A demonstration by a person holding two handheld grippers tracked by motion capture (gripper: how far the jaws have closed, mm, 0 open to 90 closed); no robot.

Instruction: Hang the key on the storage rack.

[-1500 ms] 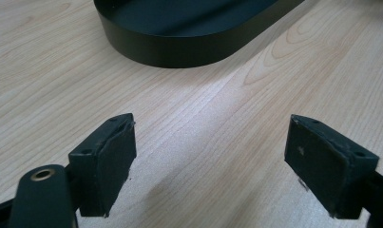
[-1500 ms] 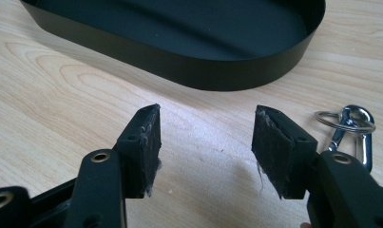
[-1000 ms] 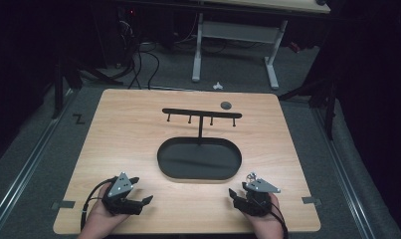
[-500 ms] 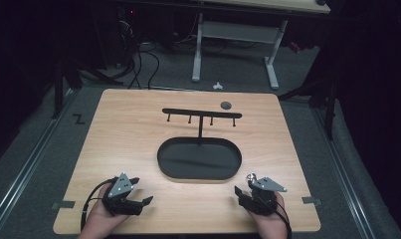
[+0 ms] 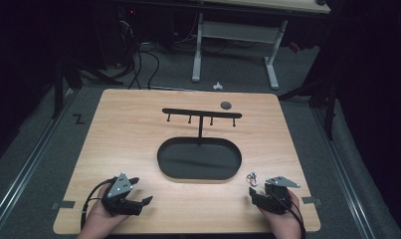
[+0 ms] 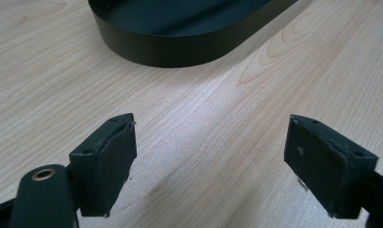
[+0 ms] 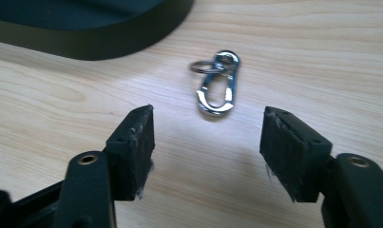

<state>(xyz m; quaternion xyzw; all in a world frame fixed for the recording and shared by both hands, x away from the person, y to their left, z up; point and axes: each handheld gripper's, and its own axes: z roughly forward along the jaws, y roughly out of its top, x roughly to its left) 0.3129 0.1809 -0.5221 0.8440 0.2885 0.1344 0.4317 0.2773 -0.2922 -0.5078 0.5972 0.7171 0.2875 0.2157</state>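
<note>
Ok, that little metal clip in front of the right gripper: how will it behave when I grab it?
The clip looks like polished metal, so probably stiff but slippery against the pads. It lies flat on the table, so the jaws may skid over it rather than get under. The small ring at its far end looks loosely linked and will likely swing once lifted.

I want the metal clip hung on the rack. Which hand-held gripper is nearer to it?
Right. The right hand-held gripper sits just behind the clip, jaws open; the left hand-held gripper is across the table's near edge.

Left gripper [image 6: 210, 161] jaws spread wide over bare wooden table [image 6: 217, 118]; black oval base [image 6: 179, 42] ahead.
</note>
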